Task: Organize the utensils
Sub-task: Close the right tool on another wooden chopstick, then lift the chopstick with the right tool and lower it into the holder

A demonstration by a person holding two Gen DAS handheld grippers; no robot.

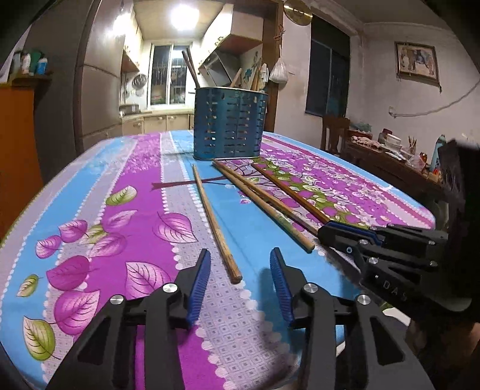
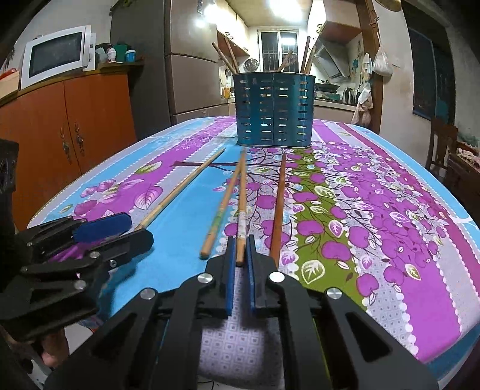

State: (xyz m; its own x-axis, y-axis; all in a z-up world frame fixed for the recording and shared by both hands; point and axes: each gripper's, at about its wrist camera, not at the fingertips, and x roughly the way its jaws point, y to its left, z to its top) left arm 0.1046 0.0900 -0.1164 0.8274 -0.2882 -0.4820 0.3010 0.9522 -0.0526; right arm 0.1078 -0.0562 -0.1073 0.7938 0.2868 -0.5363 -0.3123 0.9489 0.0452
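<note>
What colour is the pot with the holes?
The holder is blue-teal metal; the right wrist view shows it best.

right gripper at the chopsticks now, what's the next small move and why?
Probably lift. The right gripper is shut on the near end of one chopstick, which lies flat on the tablecloth between two others. Raising that end should free it before carrying it to the blue holder. The left gripper is open, straddling another chopstick.

Glaring ceiling lamp (image 1: 180,16) lights a dim room; fisheye bends edges

Holder (image 1: 230,123) hides its chopsticks' (image 1: 189,67) lower ends.
</note>
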